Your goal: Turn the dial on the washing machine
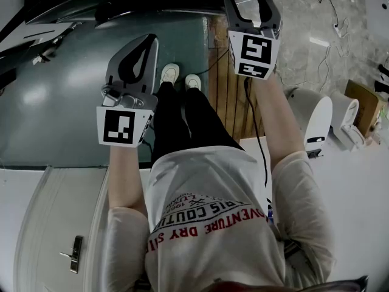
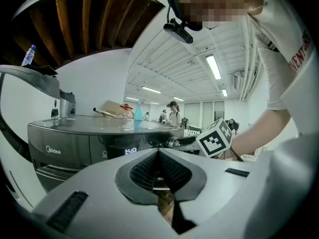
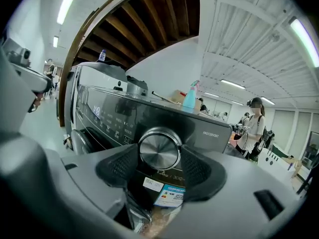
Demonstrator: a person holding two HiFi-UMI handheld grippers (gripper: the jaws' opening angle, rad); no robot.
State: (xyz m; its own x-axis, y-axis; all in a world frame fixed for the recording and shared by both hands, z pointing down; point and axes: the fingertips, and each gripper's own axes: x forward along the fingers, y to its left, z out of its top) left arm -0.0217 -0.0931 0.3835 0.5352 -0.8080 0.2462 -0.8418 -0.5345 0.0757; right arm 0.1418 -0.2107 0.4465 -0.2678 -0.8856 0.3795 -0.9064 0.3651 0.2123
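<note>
We are finding the right gripper (image 3: 159,164) closing its pads on either side of the round silver dial (image 3: 159,150) on the dark front of the washing machine (image 3: 114,116), while the left gripper (image 2: 158,154) is sitting closed and empty off to the machine's side.

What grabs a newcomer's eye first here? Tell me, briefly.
The shiny silver dial on the dark washing machine sits dead centre in the right gripper view, with the right gripper closed on its rim. Next, in the head view, come the black-and-white marker cubes on both grippers. The left gripper is shut on nothing.
</note>
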